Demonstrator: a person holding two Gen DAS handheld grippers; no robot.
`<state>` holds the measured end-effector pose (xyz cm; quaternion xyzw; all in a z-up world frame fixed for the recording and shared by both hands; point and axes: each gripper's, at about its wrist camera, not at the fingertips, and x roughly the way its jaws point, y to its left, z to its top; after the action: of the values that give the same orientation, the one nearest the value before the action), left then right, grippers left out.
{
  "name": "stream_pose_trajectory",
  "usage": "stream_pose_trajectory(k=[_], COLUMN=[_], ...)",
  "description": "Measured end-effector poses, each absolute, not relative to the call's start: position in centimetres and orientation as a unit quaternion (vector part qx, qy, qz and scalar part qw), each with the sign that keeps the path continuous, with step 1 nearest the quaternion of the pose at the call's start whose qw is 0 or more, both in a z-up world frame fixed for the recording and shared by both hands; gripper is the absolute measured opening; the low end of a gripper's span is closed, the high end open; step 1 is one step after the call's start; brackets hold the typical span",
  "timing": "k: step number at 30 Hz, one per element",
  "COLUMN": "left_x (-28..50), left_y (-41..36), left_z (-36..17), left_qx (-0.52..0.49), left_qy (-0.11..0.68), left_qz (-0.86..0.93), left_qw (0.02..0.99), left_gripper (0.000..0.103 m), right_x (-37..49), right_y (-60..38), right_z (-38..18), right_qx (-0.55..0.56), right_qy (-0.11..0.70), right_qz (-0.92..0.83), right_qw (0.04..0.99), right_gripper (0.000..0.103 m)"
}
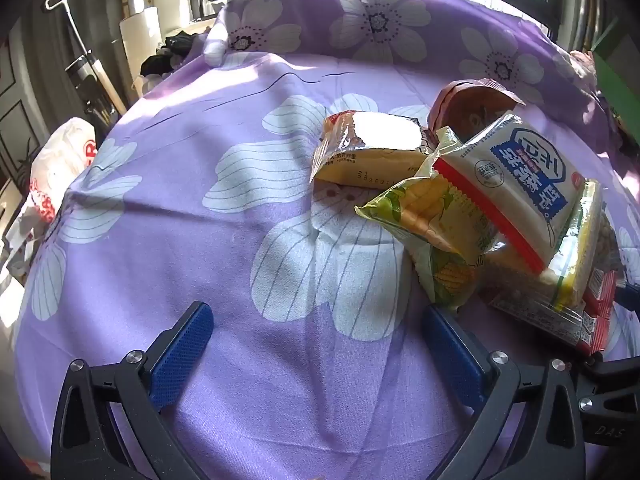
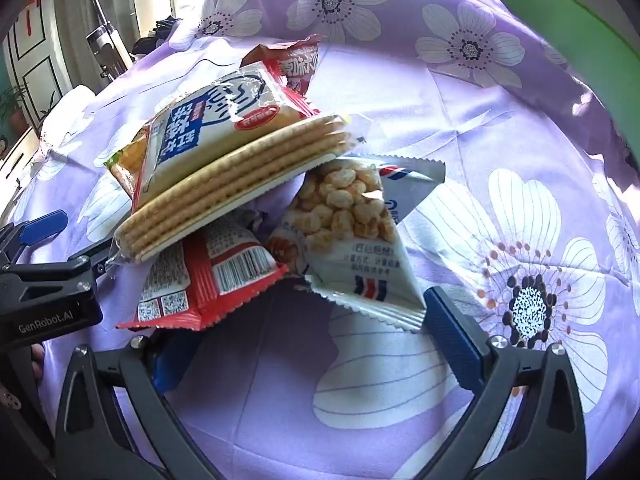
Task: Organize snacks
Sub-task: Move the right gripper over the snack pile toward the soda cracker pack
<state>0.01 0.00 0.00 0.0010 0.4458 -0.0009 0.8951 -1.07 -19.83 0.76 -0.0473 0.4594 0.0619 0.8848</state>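
A heap of snack packets lies on the purple flowered cloth (image 1: 160, 240). In the left wrist view my left gripper (image 1: 316, 332) stands open over bare cloth, left of the heap: a shiny gold packet (image 1: 372, 152), a green-yellow corn packet (image 1: 432, 232), a white-and-blue biscuit packet (image 1: 528, 184) and a brown packet (image 1: 472, 108) behind. In the right wrist view my right gripper (image 2: 304, 328) is open just in front of a red-edged packet (image 2: 208, 276) and a puffed-grain packet (image 2: 352, 236). A cracker stack (image 2: 236, 184) and the white-and-blue packet (image 2: 216, 132) lie on top.
The other gripper's black body (image 2: 48, 292) shows at the left edge of the right wrist view. A green rim (image 2: 568, 28) curves at the top right. A white-and-red plastic bag (image 1: 56, 176), a vacuum and dark clutter stand beyond the cloth's left edge, below windows.
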Motion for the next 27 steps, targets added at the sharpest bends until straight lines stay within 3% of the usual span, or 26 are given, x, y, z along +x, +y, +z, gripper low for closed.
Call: stream_pose_trajectory(k=[27], left_x=[0.02], left_y=[0.21], left_z=[0.07], left_qx=[0.0], left_qy=[0.478], left_qz=[-0.017], left_qw=[0.878], left_gripper=[0.103], right_x=[-1.13], right_y=[-19.72], right_z=[0.65], right_qx=[-0.046], right_qy=[0.46], right_qz=[0.071], right_qw=[0.884], right_gripper=[0.103])
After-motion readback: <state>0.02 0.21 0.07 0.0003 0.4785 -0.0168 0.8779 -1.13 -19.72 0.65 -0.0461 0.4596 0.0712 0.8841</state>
